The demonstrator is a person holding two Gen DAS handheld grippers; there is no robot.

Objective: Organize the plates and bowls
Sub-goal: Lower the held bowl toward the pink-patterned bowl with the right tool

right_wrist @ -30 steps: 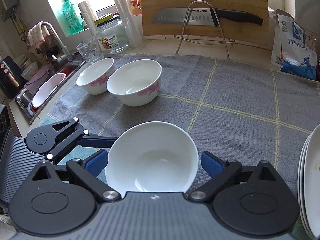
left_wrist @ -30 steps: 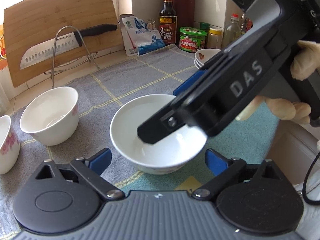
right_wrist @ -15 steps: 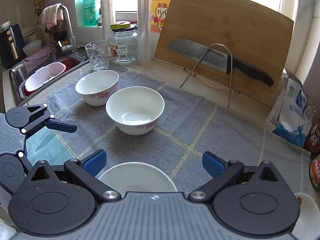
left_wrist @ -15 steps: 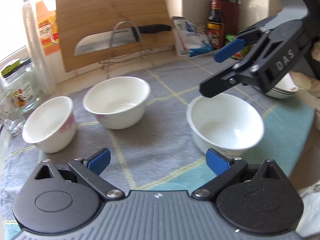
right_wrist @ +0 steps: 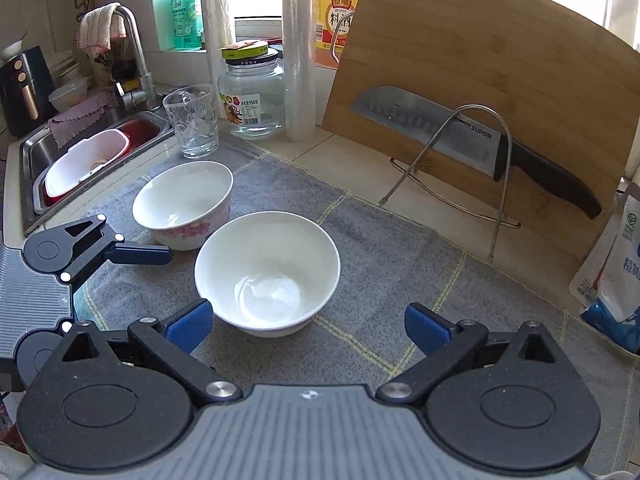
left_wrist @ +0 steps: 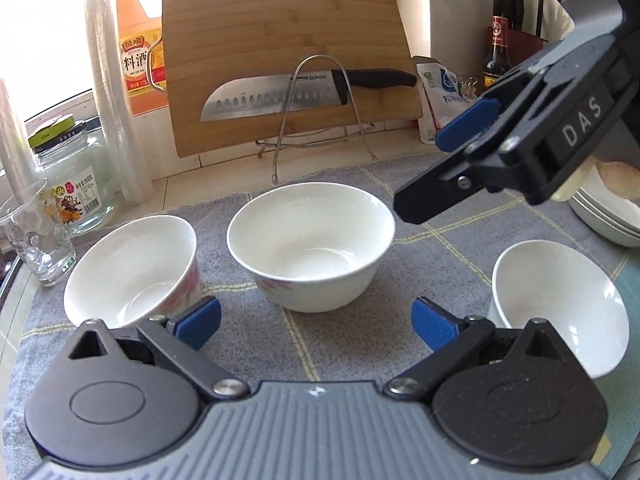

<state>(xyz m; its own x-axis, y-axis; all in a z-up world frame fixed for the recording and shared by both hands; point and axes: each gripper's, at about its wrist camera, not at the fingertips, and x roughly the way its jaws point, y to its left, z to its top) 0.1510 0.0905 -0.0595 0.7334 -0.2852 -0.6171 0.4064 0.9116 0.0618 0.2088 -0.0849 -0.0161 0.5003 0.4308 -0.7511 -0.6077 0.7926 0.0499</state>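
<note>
- Left wrist view: left gripper (left_wrist: 316, 322) jaws apart, empty; three bowls on the grey cloth (left_wrist: 420, 184) on the desk: flowered bowl (left_wrist: 132, 270), middle bowl (left_wrist: 310, 250), plain bowl (left_wrist: 560, 304).
- Right wrist view: right gripper (right_wrist: 306, 326) jaws apart, empty, behind the middle bowl (right_wrist: 268, 272).

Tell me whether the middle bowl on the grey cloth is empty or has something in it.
Empty. The middle bowl stands upright on the grey cloth, and its bare white inside shows only a glossy sheen at the bottom.

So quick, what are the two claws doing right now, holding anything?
Left gripper: open, holding nothing.
Right gripper: open, jaws just widened, nothing between them; the middle bowl sits just ahead of them.
</note>
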